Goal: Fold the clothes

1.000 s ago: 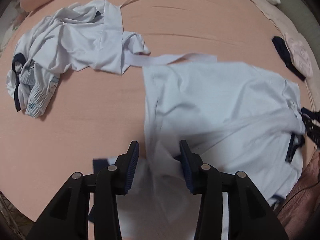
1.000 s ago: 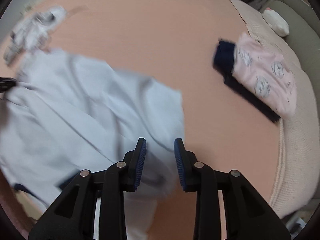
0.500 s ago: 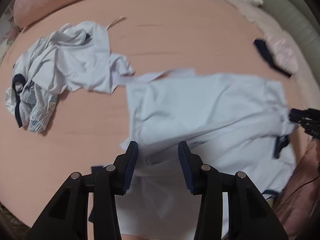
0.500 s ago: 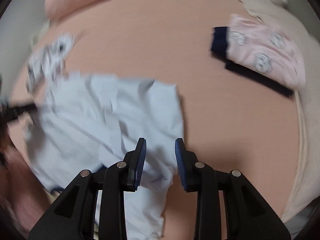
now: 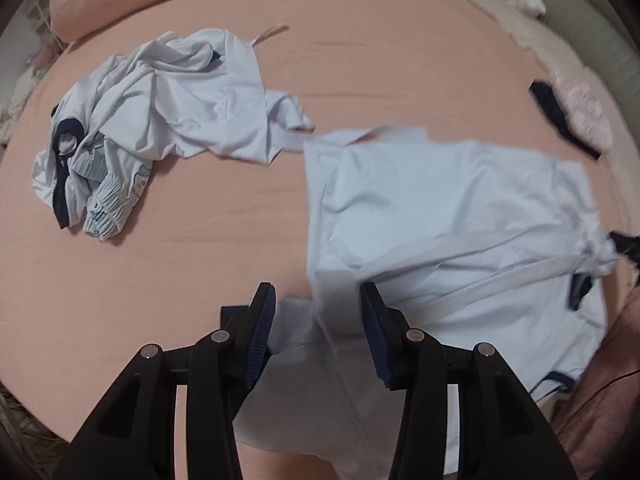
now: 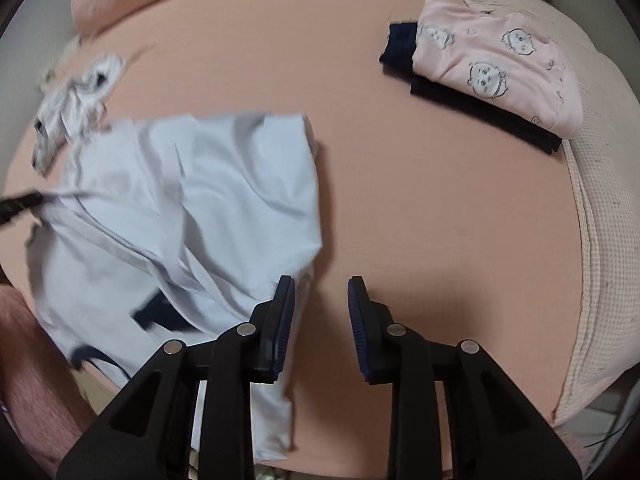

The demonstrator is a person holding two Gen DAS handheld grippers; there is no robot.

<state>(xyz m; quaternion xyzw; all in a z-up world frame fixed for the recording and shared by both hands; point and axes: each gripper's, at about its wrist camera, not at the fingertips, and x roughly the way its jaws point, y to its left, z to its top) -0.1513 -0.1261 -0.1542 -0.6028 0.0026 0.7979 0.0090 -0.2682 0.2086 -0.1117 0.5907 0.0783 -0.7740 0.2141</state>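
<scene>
Both jaws parted, left hand-held gripper (image 5: pixel 318 330) straddles pale-blue garment (image 5: pixel 440 208).

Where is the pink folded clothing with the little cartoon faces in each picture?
Left wrist view: the pink folded garment with cartoon faces sits blurred at the far right edge, on a dark navy folded garment.
Right wrist view: it lies upper right, clearly seen.
Shared landmark: the spread pale blue garment on the peach bedsheet.

Left gripper (image 5: pixel 318 320) low and level, jaws spread wide, pads (image 5: pixel 262 328) parted. Right gripper (image 6: pixel 321 320) likewise, jaws apart, nothing between the fingers (image 6: pixel 285 320). Both pointing forward.
</scene>
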